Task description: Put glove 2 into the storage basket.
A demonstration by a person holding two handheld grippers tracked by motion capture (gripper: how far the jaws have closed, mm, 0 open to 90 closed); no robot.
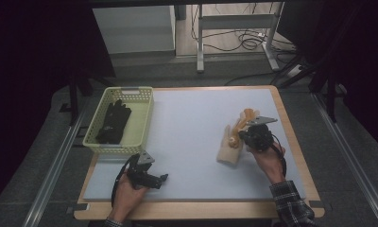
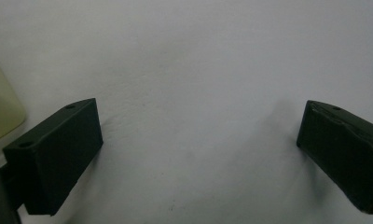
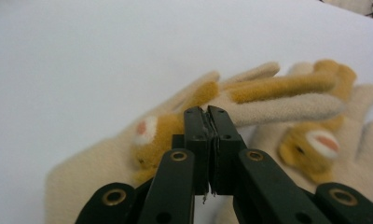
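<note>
Table pale-topped, wood-edged; beyond, cables on seemingly wooden floor.

The gloves are cream fleece with golden-orange animal faces and pink-and-white patches. The basket is pale yellow, holding black gloves. The table mat is light grey-white, edged by tan wood. The person's sleeve is dark plaid.

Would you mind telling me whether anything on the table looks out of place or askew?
Nothing looks damaged or spilled. The two cream gloves lie overlapping and untidy on the mat, where the right gripper is shut on the upper one. The black gloves lie in the yellow basket.
</note>
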